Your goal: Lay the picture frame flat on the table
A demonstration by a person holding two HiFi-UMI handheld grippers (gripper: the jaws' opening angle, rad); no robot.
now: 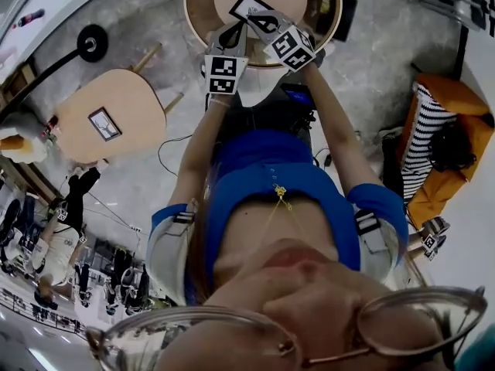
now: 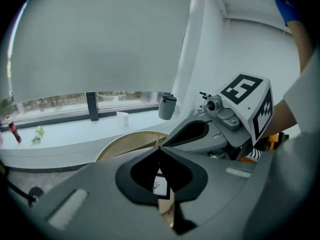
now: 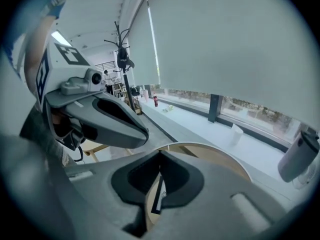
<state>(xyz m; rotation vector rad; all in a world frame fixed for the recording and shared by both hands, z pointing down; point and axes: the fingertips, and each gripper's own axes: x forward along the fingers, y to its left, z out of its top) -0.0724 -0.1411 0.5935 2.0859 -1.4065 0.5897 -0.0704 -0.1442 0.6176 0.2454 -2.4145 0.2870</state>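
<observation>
No brand, label or readable word shows anywhere; the only print is the black-and-white square pattern on each marker cube (image 1: 223, 74). At far left, a floor lamp (image 1: 93, 43) and a low side table (image 1: 116, 99) bearing a second frame (image 1: 104, 124) stand well apart from the work. A person in a blue top (image 1: 263, 168) holds both tools out over the near edge of the round table (image 1: 190, 22). The left gripper (image 1: 230, 31) has its jaws closed tip to tip, with nothing between them. The picture frame (image 1: 246, 5) is on the table near its middle, just beyond both sets of tips. It is black-edged and white-faced, and its sides run diagonally to the person, with one corner pointing away to the far edge. The grippers cover its near part, so its long axis cannot be made out, nor whether it lies flat or leans. The left gripper view looks onto the frame's face and the right gripper view sees it almost edge-on. The right gripper (image 1: 261, 22), just beside the left, is likewise fully closed and empty. At far right sits an orange armchair (image 1: 464, 107) with a striped cushion (image 1: 421, 141).
</observation>
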